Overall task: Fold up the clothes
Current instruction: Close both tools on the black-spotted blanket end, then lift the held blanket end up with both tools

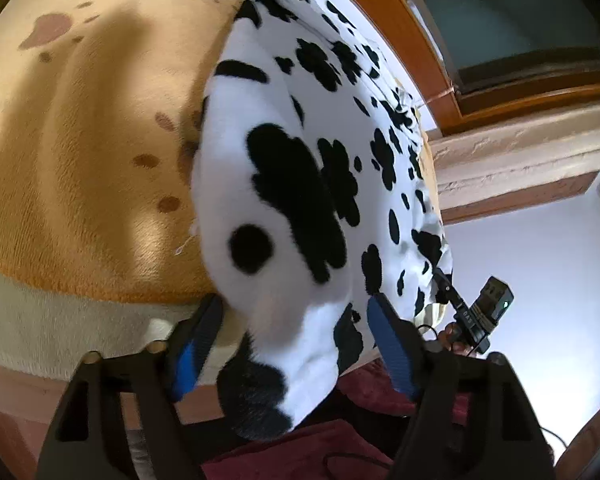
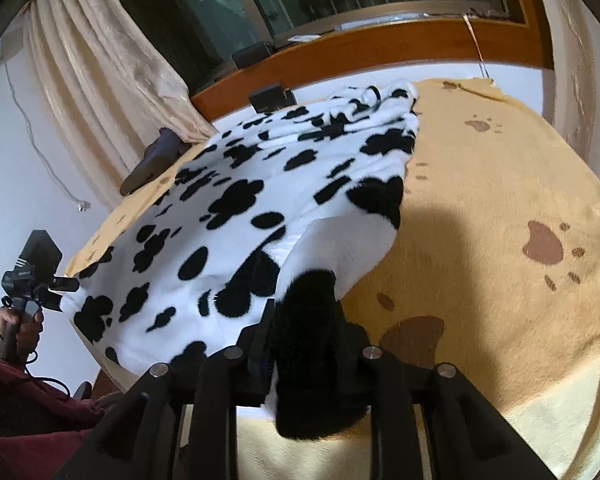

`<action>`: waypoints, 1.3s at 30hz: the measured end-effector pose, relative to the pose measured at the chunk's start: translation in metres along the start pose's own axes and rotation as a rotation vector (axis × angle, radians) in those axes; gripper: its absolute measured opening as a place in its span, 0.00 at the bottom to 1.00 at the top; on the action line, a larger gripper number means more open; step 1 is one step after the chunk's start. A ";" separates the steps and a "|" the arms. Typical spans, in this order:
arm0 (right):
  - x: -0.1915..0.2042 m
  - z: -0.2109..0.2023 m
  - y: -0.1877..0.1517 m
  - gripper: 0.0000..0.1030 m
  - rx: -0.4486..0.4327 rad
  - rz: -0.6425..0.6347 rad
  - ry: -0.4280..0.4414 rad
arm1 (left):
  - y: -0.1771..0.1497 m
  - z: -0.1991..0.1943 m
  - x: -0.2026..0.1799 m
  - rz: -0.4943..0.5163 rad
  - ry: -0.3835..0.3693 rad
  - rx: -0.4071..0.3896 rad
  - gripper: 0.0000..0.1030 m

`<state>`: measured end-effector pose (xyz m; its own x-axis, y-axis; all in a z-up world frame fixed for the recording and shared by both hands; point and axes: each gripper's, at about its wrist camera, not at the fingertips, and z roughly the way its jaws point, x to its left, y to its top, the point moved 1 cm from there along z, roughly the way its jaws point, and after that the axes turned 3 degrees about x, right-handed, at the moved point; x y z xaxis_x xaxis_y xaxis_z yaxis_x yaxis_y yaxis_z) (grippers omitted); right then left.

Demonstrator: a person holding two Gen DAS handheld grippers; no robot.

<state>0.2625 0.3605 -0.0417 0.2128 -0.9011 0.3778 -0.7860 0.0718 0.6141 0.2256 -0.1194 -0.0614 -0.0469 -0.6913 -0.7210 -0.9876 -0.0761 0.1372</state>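
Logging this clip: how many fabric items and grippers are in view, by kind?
cow-print fleece garment: 1
yellow paw-print blanket: 1
curtain: 1
grippers, left gripper and right gripper: 2
Total: 5

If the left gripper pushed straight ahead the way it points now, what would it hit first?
The cow-print fleece garment. Its edge already droops between the left gripper and its open blue fingers, so it would meet that fabric almost at once, with the tan paw-print blanket underneath.
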 end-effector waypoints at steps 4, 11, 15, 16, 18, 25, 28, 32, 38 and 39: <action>-0.006 0.006 -0.004 0.64 0.005 0.035 0.031 | 0.000 0.001 -0.007 0.042 0.043 0.015 0.28; 0.010 0.009 -0.006 0.22 0.025 -0.050 -0.007 | 0.000 -0.017 -0.006 0.025 -0.013 -0.057 0.15; 0.011 0.004 0.002 0.16 -0.001 -0.010 0.111 | 0.009 -0.025 -0.020 0.050 -0.121 -0.126 0.14; 0.012 -0.002 0.007 0.16 -0.024 0.007 0.153 | 0.012 -0.029 -0.024 0.059 -0.142 -0.144 0.14; 0.012 -0.014 0.018 0.16 -0.070 0.039 0.236 | 0.019 -0.043 -0.033 0.082 -0.188 -0.195 0.14; 0.018 -0.035 0.045 0.16 -0.171 0.044 0.293 | 0.031 -0.070 -0.024 0.050 -0.252 -0.288 0.14; 0.018 -0.034 0.047 0.16 -0.169 0.049 0.292 | 0.031 -0.072 -0.017 0.022 -0.271 -0.301 0.14; 0.017 -0.039 0.056 0.16 -0.190 0.055 0.303 | 0.035 -0.082 -0.018 0.026 -0.290 -0.329 0.14; 0.024 -0.050 0.071 0.16 -0.221 0.037 0.297 | 0.043 -0.093 -0.033 0.071 -0.301 -0.359 0.14; 0.025 -0.052 0.072 0.16 -0.224 0.032 0.295 | 0.044 -0.094 -0.032 0.071 -0.303 -0.361 0.14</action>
<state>0.2412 0.3654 0.0480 0.3739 -0.7372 0.5628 -0.6555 0.2193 0.7227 0.1981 -0.1677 0.0317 -0.2073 -0.4668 -0.8597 -0.8675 -0.3184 0.3821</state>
